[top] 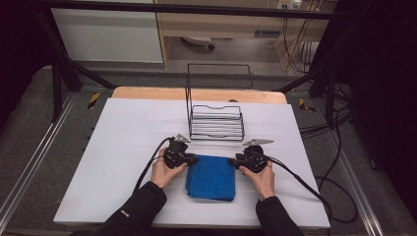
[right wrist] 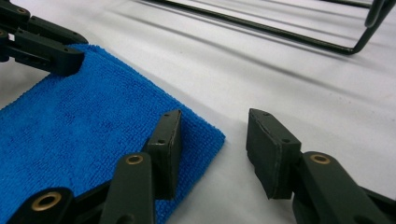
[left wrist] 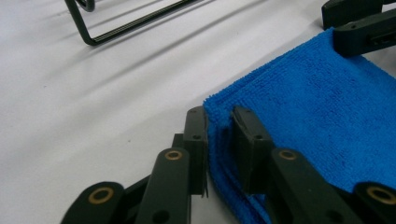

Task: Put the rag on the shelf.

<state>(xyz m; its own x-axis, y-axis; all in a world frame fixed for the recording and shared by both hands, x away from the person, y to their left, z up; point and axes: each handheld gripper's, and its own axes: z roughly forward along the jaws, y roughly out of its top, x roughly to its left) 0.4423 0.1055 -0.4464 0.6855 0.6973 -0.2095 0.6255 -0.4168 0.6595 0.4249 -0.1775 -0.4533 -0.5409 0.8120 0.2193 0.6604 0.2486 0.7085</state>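
A folded blue cloth (top: 211, 178) lies flat on the white table top (top: 123, 142), near the front. My left gripper (top: 193, 160) is at its far left corner. In the left gripper view the jaws (left wrist: 219, 130) pinch the cloth's edge (left wrist: 317, 107), which bunches up between the pads. My right gripper (top: 233, 161) is at the far right corner. In the right gripper view its jaws (right wrist: 212, 135) stand apart: one pad rests on the cloth (right wrist: 84, 121), the other is over bare table beyond the corner. Each gripper view also shows the other gripper at the opposite corner.
A black wire rack (top: 216, 120) stands just behind the cloth, close to both grippers; its base wires show in the gripper views (left wrist: 121, 25) (right wrist: 289, 30). Cables trail from both grippers toward the table's front and right. Black frame posts flank the table.
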